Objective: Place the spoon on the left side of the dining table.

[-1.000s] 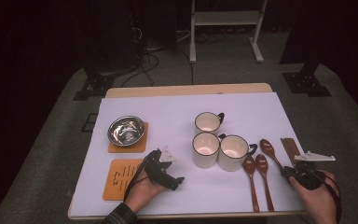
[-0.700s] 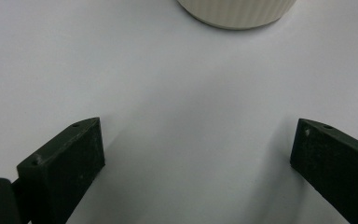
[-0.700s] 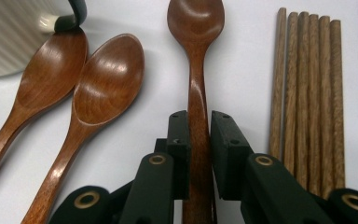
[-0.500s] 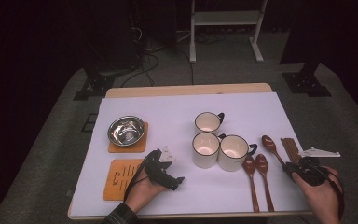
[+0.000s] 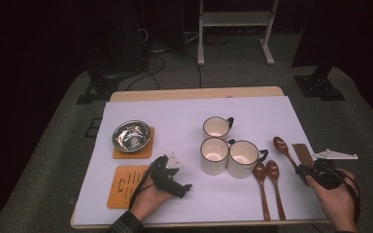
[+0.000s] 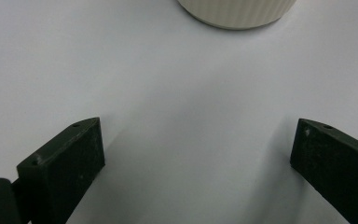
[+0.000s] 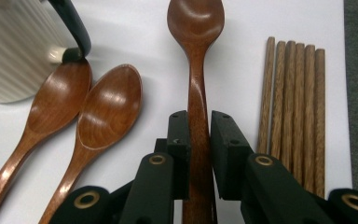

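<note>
My right gripper [image 5: 303, 171] [image 7: 198, 126] is shut on the handle of a brown wooden spoon [image 5: 281, 147] [image 7: 196, 28]. The spoon lies at the right of the white table cover, its bowl pointing away from me. Two more wooden spoons [image 5: 261, 174] [image 7: 107, 107] lie side by side just left of it. Several wooden chopsticks [image 5: 302, 154] [image 7: 291, 102] lie to its right. My left gripper [image 5: 184, 177] [image 6: 198, 154] rests open on the cover, with nothing between its jaws, pointing at a white cup [image 5: 213, 155] [image 6: 235, 9].
Three white cups with black handles [image 5: 243, 159] stand mid-table. A steel bowl [image 5: 131, 136] sits on a wooden coaster at the left. A second coaster [image 5: 126, 184] lies nearer me. The table's right edge is close beyond the chopsticks.
My right gripper has shifted slightly toward the far side with the spoon in it. The left gripper has stayed where it was.
</note>
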